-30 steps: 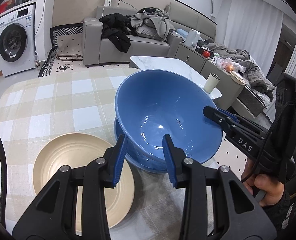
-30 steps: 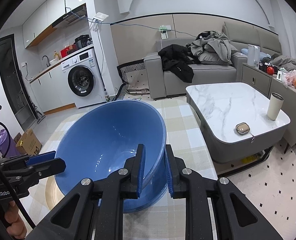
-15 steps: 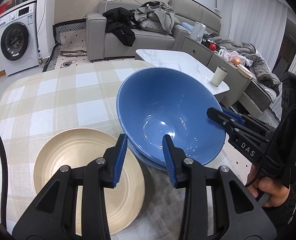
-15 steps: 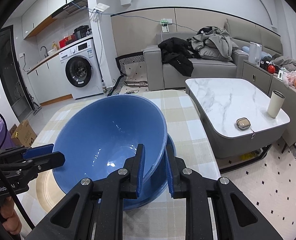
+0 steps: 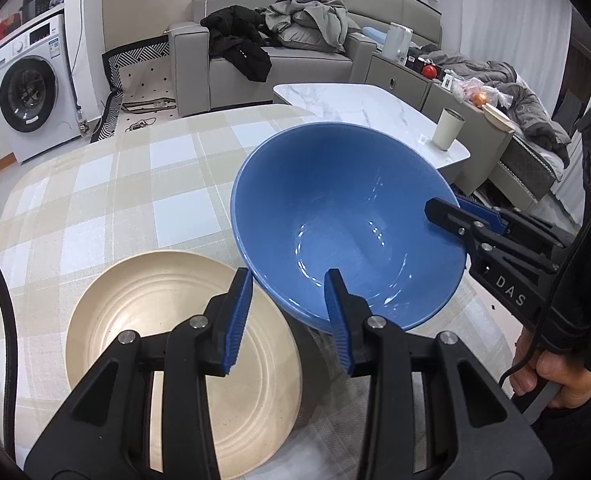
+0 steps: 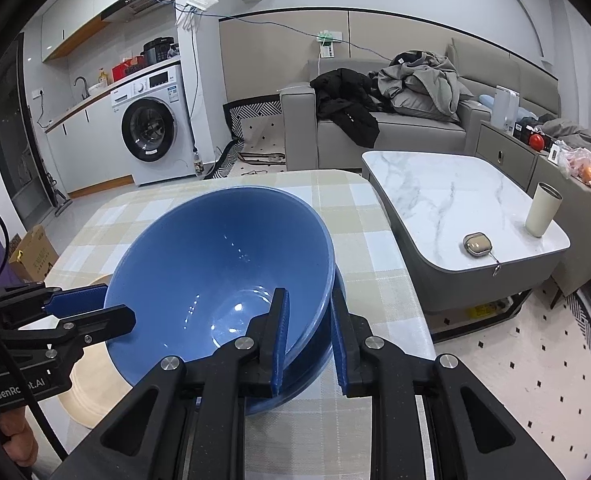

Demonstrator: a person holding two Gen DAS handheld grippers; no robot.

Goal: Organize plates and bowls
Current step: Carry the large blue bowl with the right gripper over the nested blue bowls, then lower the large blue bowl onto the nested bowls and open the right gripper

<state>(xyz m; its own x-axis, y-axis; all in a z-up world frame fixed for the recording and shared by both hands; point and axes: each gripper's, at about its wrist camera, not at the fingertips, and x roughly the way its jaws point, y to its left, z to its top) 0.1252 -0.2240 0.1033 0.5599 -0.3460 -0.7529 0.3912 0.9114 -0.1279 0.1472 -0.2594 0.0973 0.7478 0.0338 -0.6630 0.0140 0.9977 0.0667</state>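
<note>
A large blue bowl (image 5: 347,216) hangs tilted over the checked table, held at two sides of its rim. My left gripper (image 5: 287,276) is shut on the near rim, one finger inside and one outside. My right gripper (image 6: 307,296) is shut on the opposite wall of the blue bowl (image 6: 215,264). Under it a second blue bowl (image 6: 315,368) stands on the cloth; whether the two touch I cannot tell. In the left wrist view the lower one is hidden. A beige plate (image 5: 167,360) lies flat just left of the bowls, also seen as the beige plate (image 6: 79,392).
The checked tablecloth (image 5: 135,184) ends close to the right of the bowls. Beyond stands a marble coffee table (image 6: 435,184) with a cup (image 6: 541,210) and a small case (image 6: 477,244). A sofa (image 6: 375,132) with clothes and a washing machine (image 6: 151,128) stand further back.
Both grippers have sunk with the blue bowl, bringing it down onto the second blue bowl, which no longer shows in the left wrist view. The grips have not changed.
</note>
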